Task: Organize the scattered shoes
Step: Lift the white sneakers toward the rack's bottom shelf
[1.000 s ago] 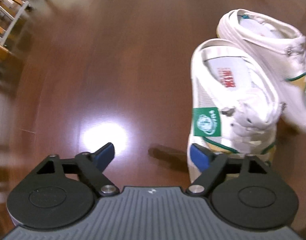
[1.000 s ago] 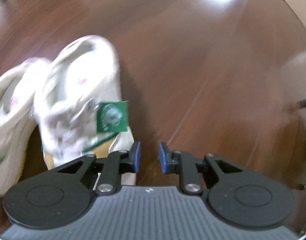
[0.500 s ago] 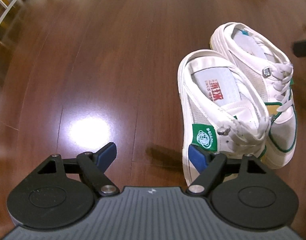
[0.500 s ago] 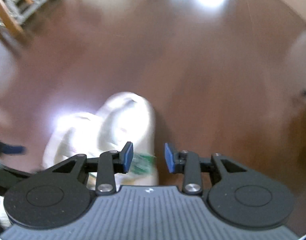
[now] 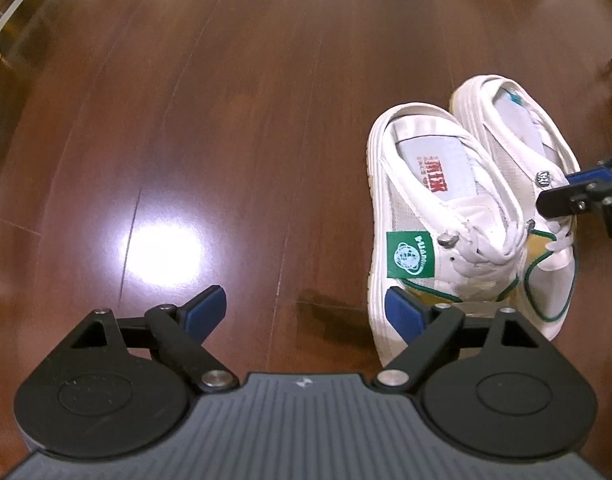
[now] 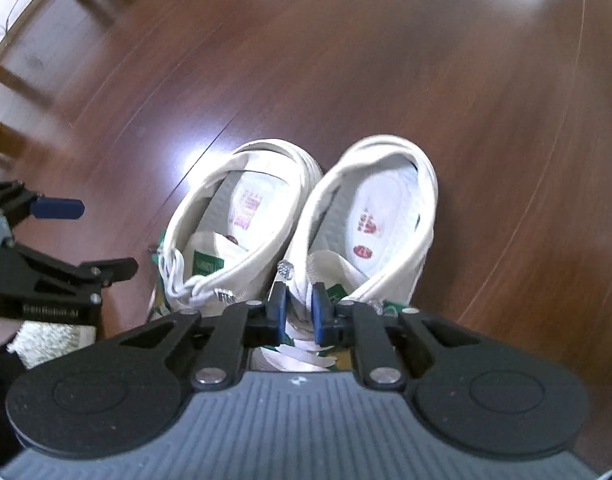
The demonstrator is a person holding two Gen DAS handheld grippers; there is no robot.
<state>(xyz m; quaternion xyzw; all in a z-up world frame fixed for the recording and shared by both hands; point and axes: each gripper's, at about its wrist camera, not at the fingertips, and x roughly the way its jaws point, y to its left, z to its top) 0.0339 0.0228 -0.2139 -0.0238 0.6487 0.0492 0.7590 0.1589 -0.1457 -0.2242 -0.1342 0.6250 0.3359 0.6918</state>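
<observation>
With both shoes standing side by side on the floor [image 5: 234, 128], heels the same way and touching along their inner sides, the pairing step looks all but done. The left shoe [image 5: 434, 216] carries a green tag on its outer side; the right shoe [image 5: 522, 152] sits just beyond it, toe slightly ahead in the left wrist view. The left hand-held gripper [image 5: 306, 312] hovers above the floor beside the left shoe with its jaws wide apart and nothing between them, its right finger showing over the toe edge without a grip. The right hand-held gripper [image 6: 299, 312] has just been closing; its jaws now stand nearly together above the right shoe's [image 6: 370, 216] tongue and laces, and whether the pads pinch any lace I cannot tell. Judging from this, the pair is placed and both grippers are free to go. The next move calls for lifting clear without snagging laces, then finding another stray shoe or nudging toes level.
</observation>
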